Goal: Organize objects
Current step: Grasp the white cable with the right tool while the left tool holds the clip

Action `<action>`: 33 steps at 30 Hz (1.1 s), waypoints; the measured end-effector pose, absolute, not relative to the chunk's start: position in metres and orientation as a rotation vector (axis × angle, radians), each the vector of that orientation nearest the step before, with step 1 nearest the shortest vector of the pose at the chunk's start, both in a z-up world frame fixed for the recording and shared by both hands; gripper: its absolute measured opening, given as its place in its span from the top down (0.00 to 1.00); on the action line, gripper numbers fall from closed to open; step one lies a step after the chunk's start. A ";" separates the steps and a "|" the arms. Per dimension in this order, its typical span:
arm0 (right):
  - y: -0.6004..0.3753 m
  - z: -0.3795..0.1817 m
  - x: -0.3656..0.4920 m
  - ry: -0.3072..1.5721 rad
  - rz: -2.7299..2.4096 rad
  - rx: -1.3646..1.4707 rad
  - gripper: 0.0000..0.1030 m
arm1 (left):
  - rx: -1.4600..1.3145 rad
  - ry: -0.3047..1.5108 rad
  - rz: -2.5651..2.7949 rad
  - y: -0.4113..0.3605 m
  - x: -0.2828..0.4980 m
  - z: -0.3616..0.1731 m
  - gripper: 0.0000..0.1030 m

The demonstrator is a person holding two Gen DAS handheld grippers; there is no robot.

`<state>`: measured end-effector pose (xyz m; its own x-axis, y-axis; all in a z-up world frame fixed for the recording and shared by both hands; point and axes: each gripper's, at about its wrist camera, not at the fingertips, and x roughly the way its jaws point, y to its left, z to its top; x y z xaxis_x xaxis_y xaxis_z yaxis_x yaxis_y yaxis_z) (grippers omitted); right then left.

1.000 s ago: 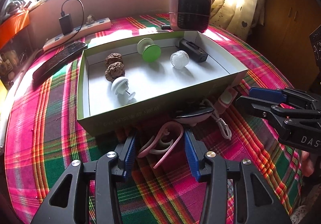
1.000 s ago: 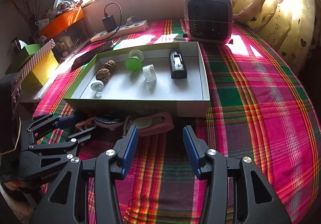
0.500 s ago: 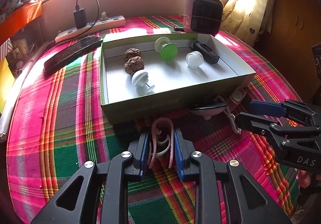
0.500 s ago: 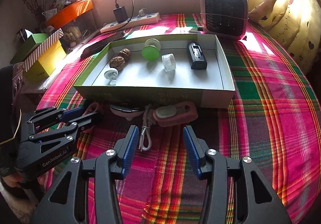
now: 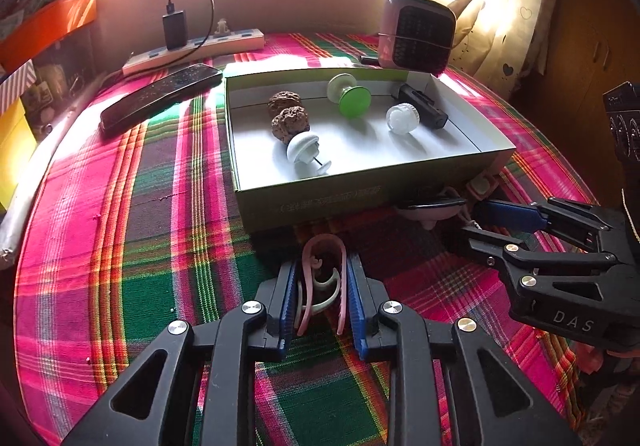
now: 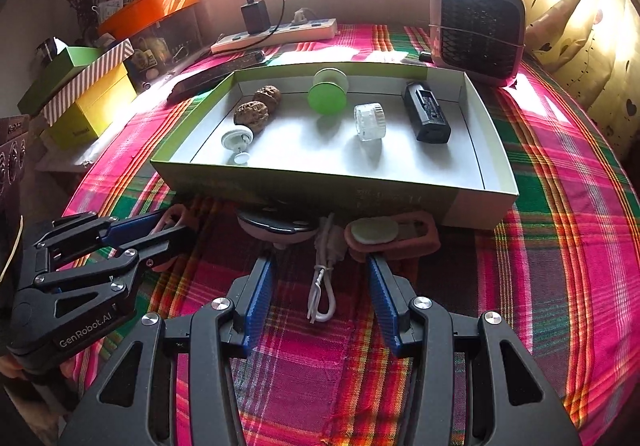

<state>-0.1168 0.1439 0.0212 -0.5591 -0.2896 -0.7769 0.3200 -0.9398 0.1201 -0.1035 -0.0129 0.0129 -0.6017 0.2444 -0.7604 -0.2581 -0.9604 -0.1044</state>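
Observation:
My left gripper [image 5: 322, 274] is shut on a pink clip [image 5: 323, 274] just in front of the green-sided box [image 5: 320, 202]; it also shows in the right wrist view [image 6: 160, 230]. My right gripper [image 6: 320, 278] is open over a white cable [image 6: 324, 282], with a pink-and-black dish [image 6: 276, 226] and a pink case [image 6: 392, 236] just beyond it, against the box wall [image 6: 360, 194]. Inside the box lie two brown nuts [image 6: 250, 114], a white knob [image 6: 236, 138], a green spool [image 6: 328, 94], a clear jar [image 6: 370, 122] and a black battery [image 6: 426, 114].
A pink heater [image 6: 478, 24] stands behind the box at the right. A power strip [image 6: 276, 34] with a charger and a dark remote [image 5: 160, 96] lie at the back left. Coloured boxes [image 6: 80, 94] sit off the table's left edge. The cloth is plaid.
My left gripper closed on the pink clip and has lifted back slightly with it. My right gripper moved left, now centred over the white cable, still open.

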 end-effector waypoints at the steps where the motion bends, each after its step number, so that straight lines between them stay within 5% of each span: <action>1: 0.143 0.021 -0.117 0.056 -2.509 1.235 0.54 | -1.224 0.022 2.584 -0.013 -0.104 0.013 0.79; 14: 0.144 0.021 -0.117 0.130 -2.551 1.228 0.72 | -1.224 0.023 2.586 -0.012 -0.103 0.013 0.79; 18: 0.144 0.022 -0.116 0.135 -2.544 1.223 0.84 | -1.224 0.031 2.588 -0.013 -0.103 0.013 0.79; 33: 0.143 0.022 -0.116 0.134 -2.525 1.219 0.86 | -1.224 0.029 2.588 -0.012 -0.103 0.013 0.79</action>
